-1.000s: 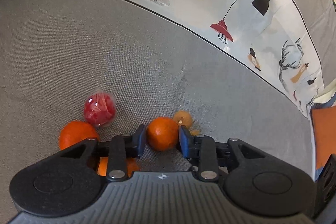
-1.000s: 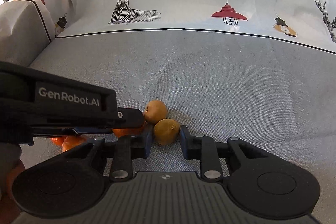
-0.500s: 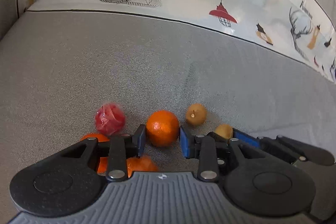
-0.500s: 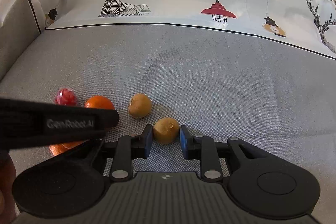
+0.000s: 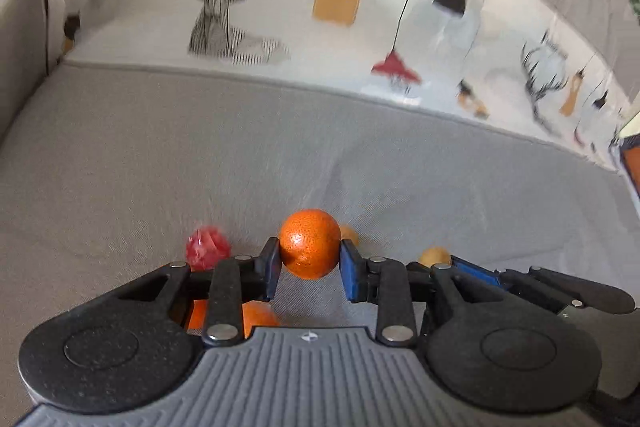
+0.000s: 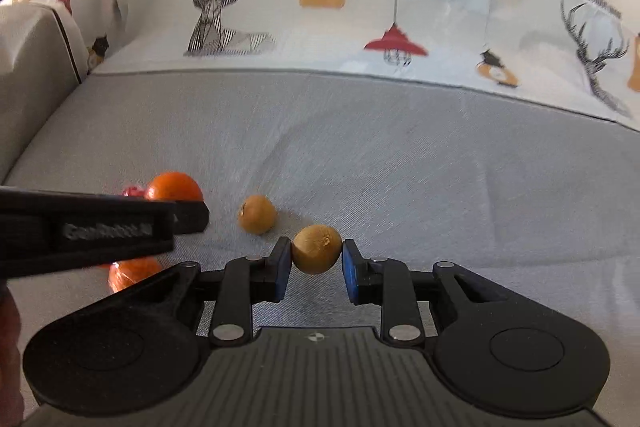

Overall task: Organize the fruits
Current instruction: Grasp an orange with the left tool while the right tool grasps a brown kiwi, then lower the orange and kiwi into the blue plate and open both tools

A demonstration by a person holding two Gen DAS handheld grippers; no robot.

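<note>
Grey cloth covers the sofa seat (image 6: 400,155), and behind it hangs a white sheet (image 6: 360,7) with deer and lamps drawn on it.

My left gripper (image 5: 308,267) has its jaws closing on an orange (image 5: 309,242). The pads touch both sides of it, and I think it is off the seat. My right gripper (image 6: 312,267) is narrow and holds a brown fruit (image 6: 317,247), maybe a kiwi. The pads press on both its sides.

More fruit lies on the seat. A second brown fruit (image 6: 257,214) sits just beside the one I hold. A red fruit in a shiny wrap (image 5: 207,247) sits to the left of my orange. Two more oranges (image 5: 256,317) lie under the left gripper, partly hidden. In the right view my left gripper (image 6: 176,215) shows from the side, with the orange (image 6: 173,186) at its tip.

I think the step now is to lift both fruits and carry them to their spots. I cannot see any bowl or tray, so I do not know where they go.

To do it well, I should keep both grips steady and soft. Round fruit can roll out of flat pads. I should lift straight up so I do not bump the fruit on the seat. My two grippers are near each other, so I must move them apart slowly.
</note>
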